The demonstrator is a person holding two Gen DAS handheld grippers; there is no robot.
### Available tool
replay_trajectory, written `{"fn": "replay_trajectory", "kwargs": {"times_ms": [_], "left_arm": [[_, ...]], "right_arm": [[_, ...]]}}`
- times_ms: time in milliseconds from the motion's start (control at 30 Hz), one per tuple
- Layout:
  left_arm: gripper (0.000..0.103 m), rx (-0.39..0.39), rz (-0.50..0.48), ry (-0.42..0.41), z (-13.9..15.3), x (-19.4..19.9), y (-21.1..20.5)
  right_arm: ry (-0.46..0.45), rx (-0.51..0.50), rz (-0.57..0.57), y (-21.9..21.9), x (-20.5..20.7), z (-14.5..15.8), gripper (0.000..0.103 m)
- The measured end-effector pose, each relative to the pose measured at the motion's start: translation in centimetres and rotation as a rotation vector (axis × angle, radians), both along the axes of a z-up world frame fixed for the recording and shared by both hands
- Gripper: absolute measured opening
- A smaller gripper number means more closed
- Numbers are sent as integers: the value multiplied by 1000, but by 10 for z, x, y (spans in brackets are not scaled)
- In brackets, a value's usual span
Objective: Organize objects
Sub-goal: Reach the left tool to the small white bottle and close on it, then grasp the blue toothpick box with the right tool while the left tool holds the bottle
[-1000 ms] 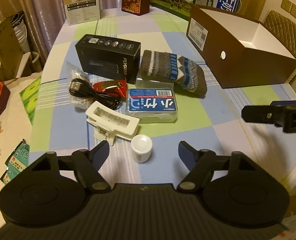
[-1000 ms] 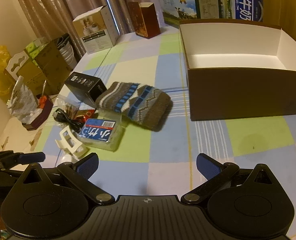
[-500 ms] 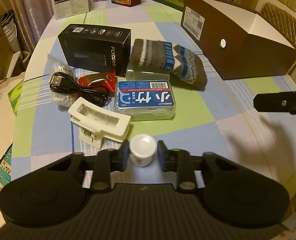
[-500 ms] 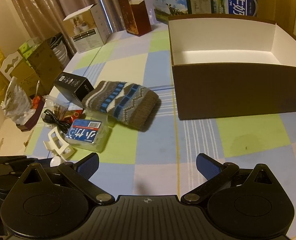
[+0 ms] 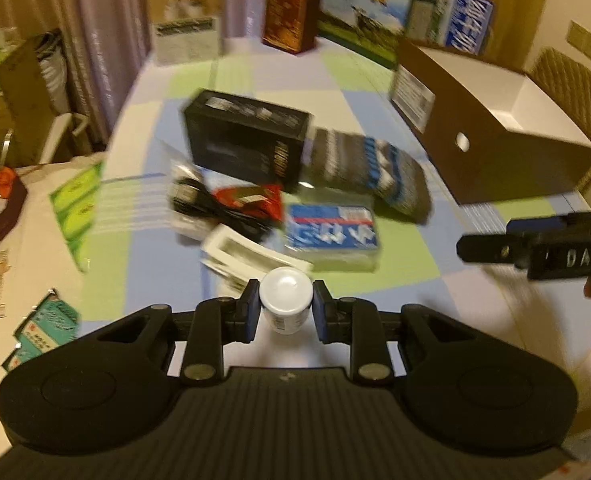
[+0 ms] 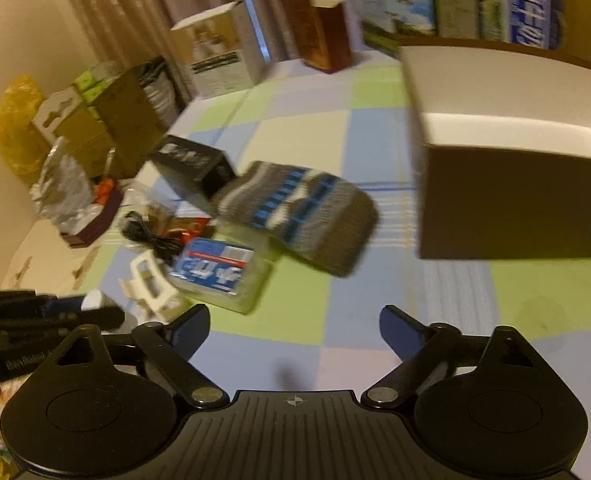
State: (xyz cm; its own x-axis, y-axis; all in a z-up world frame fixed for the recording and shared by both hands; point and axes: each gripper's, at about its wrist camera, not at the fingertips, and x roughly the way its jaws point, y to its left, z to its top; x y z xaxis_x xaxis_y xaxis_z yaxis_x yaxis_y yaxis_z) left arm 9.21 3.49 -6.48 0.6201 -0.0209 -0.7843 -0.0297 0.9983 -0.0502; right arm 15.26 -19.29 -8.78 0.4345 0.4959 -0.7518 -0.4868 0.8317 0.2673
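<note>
At the upper right of my left wrist view sits the open brown cardboard box with a white interior (image 5: 491, 136). My right gripper (image 6: 294, 326) stands spread and empty; my left gripper (image 5: 285, 309), bottom centre, clenches the small white round-capped plastic bottle (image 5: 285, 304).

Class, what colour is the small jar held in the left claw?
White: the small jar has a white lid and body, clearest in the left wrist view.
</note>
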Motion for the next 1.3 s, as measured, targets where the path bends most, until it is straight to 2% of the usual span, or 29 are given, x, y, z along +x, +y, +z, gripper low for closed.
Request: {"fn": "replay_trajectory", "kwargs": {"times_ms": [67,133,233,300,500,833,1100,1300], "left_arm": [[23,11,32,-16,5,0,12],[23,20,60,-22,7,1,21],[23,29,104,-23,7,4,36],[23,38,127,-23,5,5,44],[23,51,171,-5,-2,8,63],[23,36,180,16,-7,6,73],[23,17,187,20,-9,3,78],[23,16,182,19,-8,3,78]], "right_arm": [[-20,15,46,11,1,0,81],[-34,30,96,24,3,0,67],[-53,46,162,42,11,-5,51],[-67,54,191,53,17,-11,46],[-80,66,259,78,39,-30,45],[-69,50,336,89,55,-51,45],[-28,-19,453,82,30,-46,45],[-40,-61,422,86,25,-49,48]]}}
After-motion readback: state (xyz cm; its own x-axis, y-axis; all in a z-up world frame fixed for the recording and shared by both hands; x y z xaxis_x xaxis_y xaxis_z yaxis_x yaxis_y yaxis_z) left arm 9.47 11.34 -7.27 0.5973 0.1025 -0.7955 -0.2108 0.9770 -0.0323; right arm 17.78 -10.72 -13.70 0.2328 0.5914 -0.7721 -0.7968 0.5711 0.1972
